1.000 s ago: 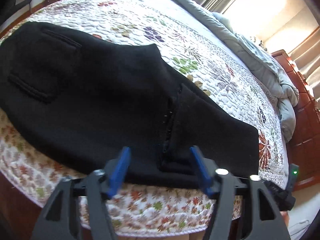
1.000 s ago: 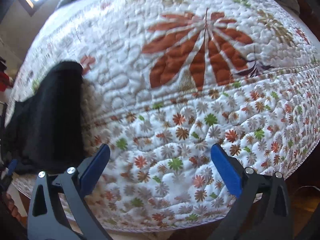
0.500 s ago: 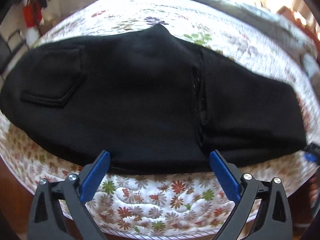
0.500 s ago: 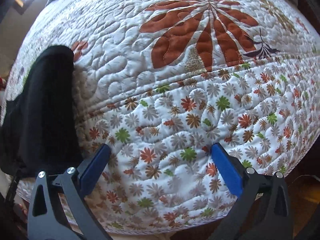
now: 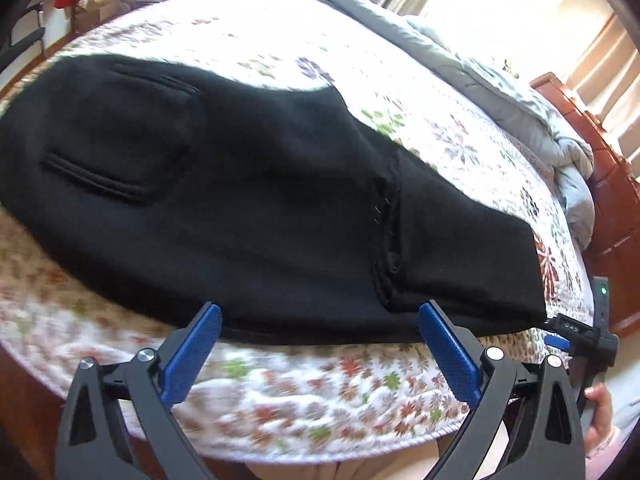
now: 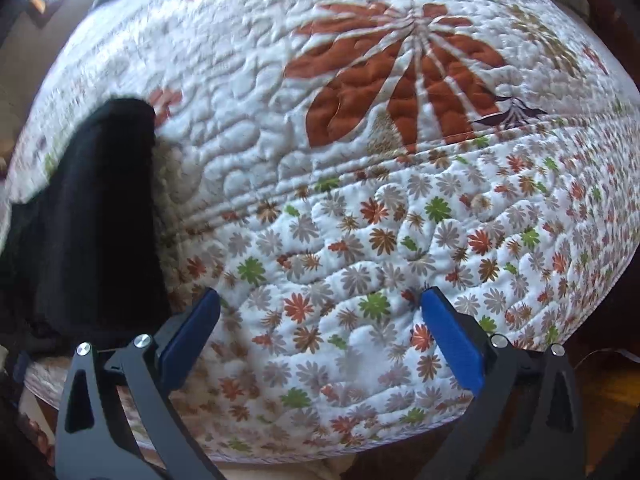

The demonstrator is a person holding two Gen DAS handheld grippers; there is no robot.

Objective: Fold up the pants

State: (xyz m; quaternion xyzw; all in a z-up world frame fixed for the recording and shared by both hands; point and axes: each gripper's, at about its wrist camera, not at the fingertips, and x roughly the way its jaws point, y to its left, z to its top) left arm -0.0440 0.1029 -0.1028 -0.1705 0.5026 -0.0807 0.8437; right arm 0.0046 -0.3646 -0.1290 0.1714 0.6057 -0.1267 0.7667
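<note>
**Both claws spread, pants lying along the bed's near edge**

Nearest in the left wrist view, the left claw [image 5: 320, 344] hangs with its blue pads wide apart, nothing between them, just short of the pants' near hem. Over on the right, the right claw [image 6: 320, 332] is equally spread and empty, poised over the flowered border of the quilt [image 6: 360, 208] at the bed's near edge.

Next out: the black pants [image 5: 260, 200] lie flat on the quilt, running along the near edge, with a patch pocket [image 5: 120, 136] towards the left end and a folded layer over the right end. In the right wrist view only one end of the pants [image 6: 92, 208] shows, at the left, clear of that claw.

Farther on, a big orange flower [image 6: 400, 76] marks the quilt. At the far edge, a grey duvet [image 5: 500, 84] lies bunched beside a wooden dresser [image 5: 616, 184].
</note>
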